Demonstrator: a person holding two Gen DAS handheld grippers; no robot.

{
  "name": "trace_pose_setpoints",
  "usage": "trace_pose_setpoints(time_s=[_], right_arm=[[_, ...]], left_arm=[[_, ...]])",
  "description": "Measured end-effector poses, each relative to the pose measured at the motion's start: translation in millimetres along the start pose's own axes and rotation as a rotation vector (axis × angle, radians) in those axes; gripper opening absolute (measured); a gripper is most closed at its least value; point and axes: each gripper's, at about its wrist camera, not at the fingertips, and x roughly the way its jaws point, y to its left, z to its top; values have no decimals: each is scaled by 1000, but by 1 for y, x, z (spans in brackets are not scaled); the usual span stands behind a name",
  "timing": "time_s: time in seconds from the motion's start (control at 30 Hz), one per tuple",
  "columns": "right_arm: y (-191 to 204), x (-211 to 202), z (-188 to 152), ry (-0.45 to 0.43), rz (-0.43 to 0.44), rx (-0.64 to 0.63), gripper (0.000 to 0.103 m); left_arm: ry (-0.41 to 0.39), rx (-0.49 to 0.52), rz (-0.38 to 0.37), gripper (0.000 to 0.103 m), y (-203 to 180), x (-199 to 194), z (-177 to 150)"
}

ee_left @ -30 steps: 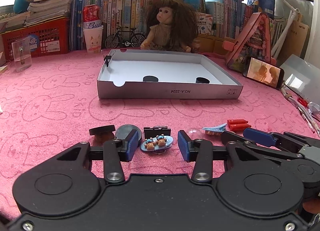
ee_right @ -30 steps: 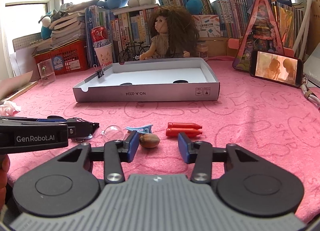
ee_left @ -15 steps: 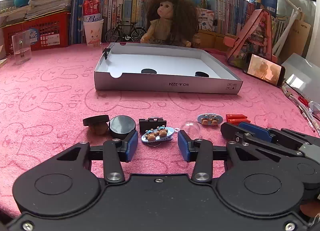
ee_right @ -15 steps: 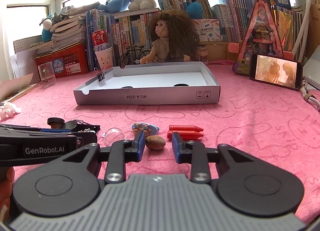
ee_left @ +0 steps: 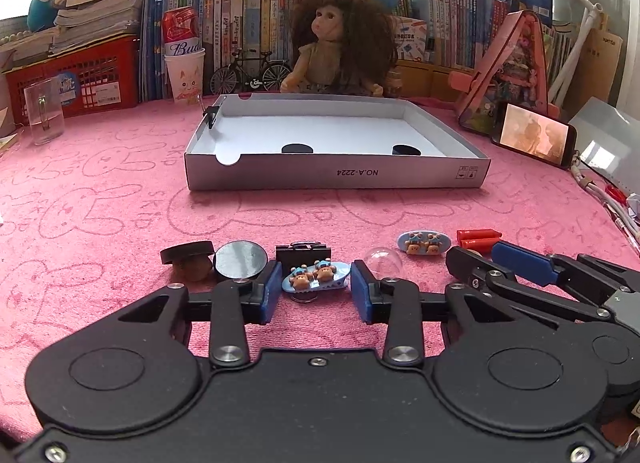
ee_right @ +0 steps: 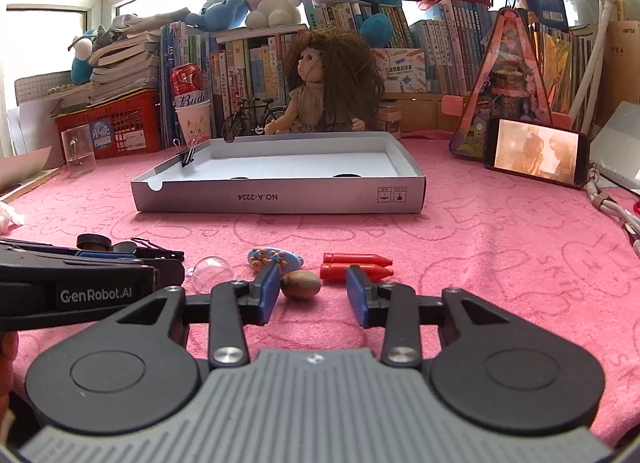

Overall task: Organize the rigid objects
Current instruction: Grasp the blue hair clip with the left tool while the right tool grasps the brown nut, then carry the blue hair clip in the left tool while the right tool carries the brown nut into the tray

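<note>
Lying between left gripper (ee_left: 316,290) fingers: bear clip (ee_left: 316,278)

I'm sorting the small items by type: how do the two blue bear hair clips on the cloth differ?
The near bear clip lies between the open left gripper fingers; the far bear clip lies free beside the red crayons. The near one sits propped on something round underneath; the far one lies flat on the cloth. Both are pale blue ovals bearing two brown bears.
</note>
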Motion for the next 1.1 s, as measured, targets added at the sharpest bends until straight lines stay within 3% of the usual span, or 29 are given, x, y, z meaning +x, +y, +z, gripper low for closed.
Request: trace_pose_setpoints(time_s=[0.23, 0.3, 0.4, 1.1], right_arm=[[3, 2, 0, 14, 5, -22, 53], [6, 1, -1, 17, 11, -31, 39], [8, 0, -1, 20, 20, -42, 27], [-8, 3, 37, -38, 25, -4, 27]], left_arm=[[-7, 12, -2, 35, -1, -3, -1], [-15, 19, 0, 35, -3, -5, -1], [-26, 29, 2, 35, -4, -7, 0], [-97, 10, -29, 35, 6, -22, 35]])
